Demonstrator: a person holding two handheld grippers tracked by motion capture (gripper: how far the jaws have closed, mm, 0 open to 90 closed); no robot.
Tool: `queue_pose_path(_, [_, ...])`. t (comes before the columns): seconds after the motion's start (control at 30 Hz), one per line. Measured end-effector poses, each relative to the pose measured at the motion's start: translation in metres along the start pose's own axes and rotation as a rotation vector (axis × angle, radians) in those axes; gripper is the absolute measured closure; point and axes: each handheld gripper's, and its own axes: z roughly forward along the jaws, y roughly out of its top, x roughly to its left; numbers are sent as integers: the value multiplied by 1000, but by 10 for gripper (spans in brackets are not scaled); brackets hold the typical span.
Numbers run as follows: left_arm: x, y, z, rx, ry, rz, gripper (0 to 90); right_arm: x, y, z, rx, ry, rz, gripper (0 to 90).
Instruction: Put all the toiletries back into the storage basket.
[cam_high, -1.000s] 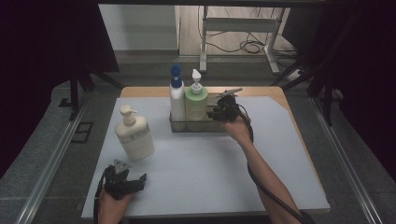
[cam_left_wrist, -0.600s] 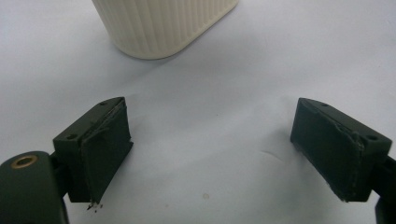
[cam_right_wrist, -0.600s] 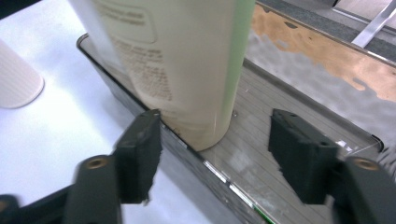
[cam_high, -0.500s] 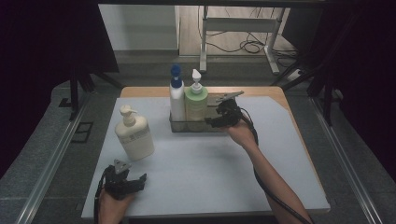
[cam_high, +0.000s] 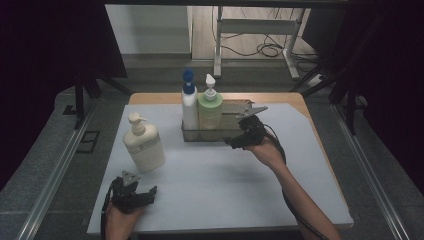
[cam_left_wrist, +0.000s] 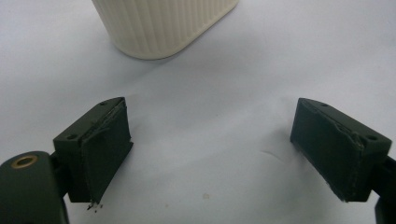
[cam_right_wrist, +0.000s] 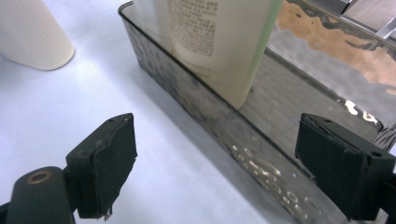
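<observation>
A cream pump bottle (cam_high: 144, 145) is seen standing upright on the worktop (cam_high: 215, 175), straight ahead of the left gripper (cam_high: 145, 192) and near it, with bare surface between; its long axis is vertical. The left gripper is held wide open and empty. The right gripper (cam_high: 235, 142), well apart from that bottle, has just been opening and is empty, its jaws spread at the near wall of a clear tray (cam_high: 220, 134). Inside the tray, a green bottle (cam_high: 210, 111) and a blue-capped bottle (cam_high: 189, 102) are stood upright.

Two bottles (cam_high: 200, 107) stand in the tray (cam_high: 215, 134) — pump bottle (cam_high: 144, 145) left of it.
</observation>
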Motion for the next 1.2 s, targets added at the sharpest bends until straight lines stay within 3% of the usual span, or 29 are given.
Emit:
queue_pose_path(0.2, [1, 0, 0, 0, -2, -1, 120, 5, -11, -8, 6, -14, -10, 30])
queue_pose_path(0.4, [1, 0, -1, 1, -5, 1, 124, 8, -22, -16, 4, -23, -27, 13])
queue_pose_path(0.9, [1, 0, -1, -1, -6, 4, 131, 10, -63, -41, -16, -43, -2, 17])
queue_pose_path(1.2, [4, 1, -2, -10, 0, -2, 181, 16, -91, -48, 4, -46, 1, 34])
